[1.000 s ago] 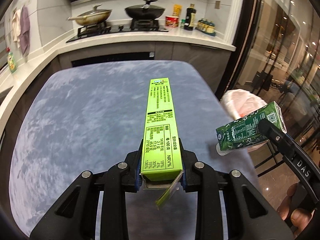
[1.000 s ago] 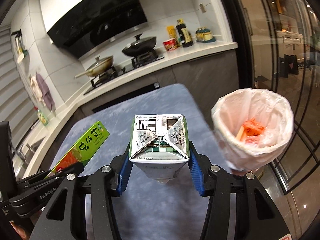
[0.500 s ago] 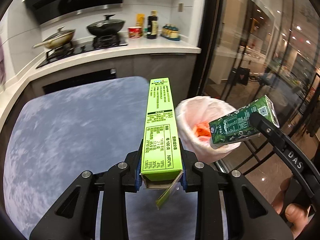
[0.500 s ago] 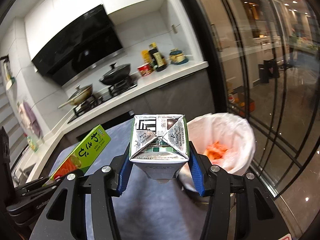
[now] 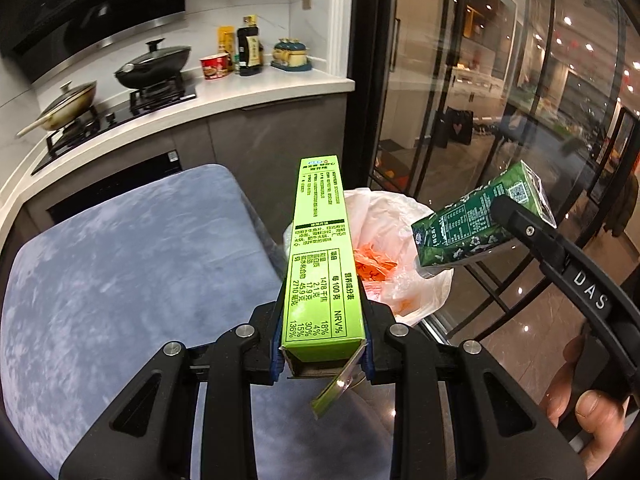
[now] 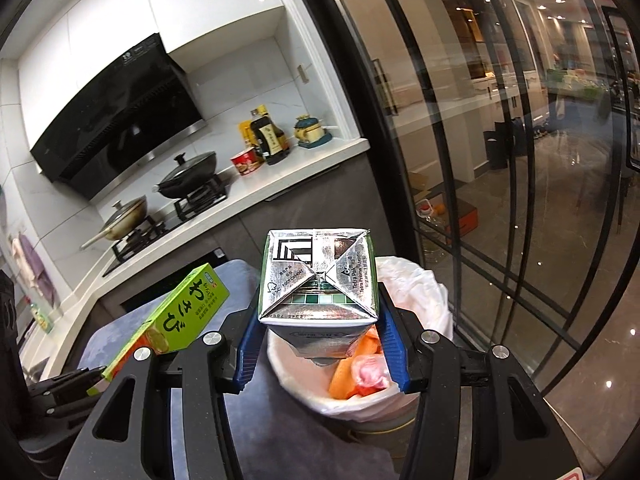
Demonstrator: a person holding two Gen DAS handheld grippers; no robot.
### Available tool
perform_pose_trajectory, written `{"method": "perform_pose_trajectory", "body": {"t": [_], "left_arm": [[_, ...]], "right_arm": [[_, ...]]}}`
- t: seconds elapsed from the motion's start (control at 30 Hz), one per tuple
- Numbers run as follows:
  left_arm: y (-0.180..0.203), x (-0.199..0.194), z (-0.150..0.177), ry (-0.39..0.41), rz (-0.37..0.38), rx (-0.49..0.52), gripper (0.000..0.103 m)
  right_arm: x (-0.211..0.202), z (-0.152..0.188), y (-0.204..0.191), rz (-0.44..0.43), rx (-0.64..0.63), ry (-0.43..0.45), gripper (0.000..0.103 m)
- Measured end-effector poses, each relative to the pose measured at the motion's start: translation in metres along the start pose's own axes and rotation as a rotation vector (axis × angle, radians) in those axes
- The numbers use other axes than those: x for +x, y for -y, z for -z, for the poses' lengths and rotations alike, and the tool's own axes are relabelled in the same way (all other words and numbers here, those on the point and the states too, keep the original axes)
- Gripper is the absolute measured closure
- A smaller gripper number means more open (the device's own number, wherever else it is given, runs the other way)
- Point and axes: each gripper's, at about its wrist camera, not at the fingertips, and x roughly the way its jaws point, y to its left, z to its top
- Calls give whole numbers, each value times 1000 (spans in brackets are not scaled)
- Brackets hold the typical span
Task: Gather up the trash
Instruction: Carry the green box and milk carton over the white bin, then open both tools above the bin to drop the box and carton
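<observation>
My left gripper (image 5: 322,354) is shut on a long lime-green box (image 5: 322,264), held level above the table's right edge and pointing at the trash bin (image 5: 424,300). The box also shows in the right wrist view (image 6: 180,320). My right gripper (image 6: 318,350) is shut on a dark green drink carton (image 6: 318,280) and holds it over the bin (image 6: 424,308), which has a white liner with orange scraps inside. The carton also shows in the left wrist view (image 5: 476,224), at the bin's right side.
A blue-grey table (image 5: 120,272) lies left of the bin. Behind it runs a kitchen counter (image 5: 256,88) with a stove, two pans and bottles. Glass doors with black frames (image 5: 460,120) stand right of the bin.
Both grippers have swung right with their loads, from over the table towards the bin. The carton now hangs over the bin's opening and the green box's tip reaches its rim.
</observation>
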Motion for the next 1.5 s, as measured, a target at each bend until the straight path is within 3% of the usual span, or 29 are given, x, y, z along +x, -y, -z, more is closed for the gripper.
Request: {"method": "perform_pose_trajectory", "body": {"t": [0.67,1.07,1.23,1.33,1.5], "left_arm": [[33,102,-23,-116,-1,47,76],[31,128,-23,-154,-10,37,75],[25,128,-26,-149,-14,8,65],[22,123,-29,-132,-26,-3,50],[12,111,-31,-108,-35,-26,44]], "right_arm": [[80,-2,38,51,33,-89,53],[106,3,45,63,34,-132,53],[106,2,42,67,33,-126,49],[101,-1,41,61,33,-112,48],[90,-7,34,54,16,-87,47]]}}
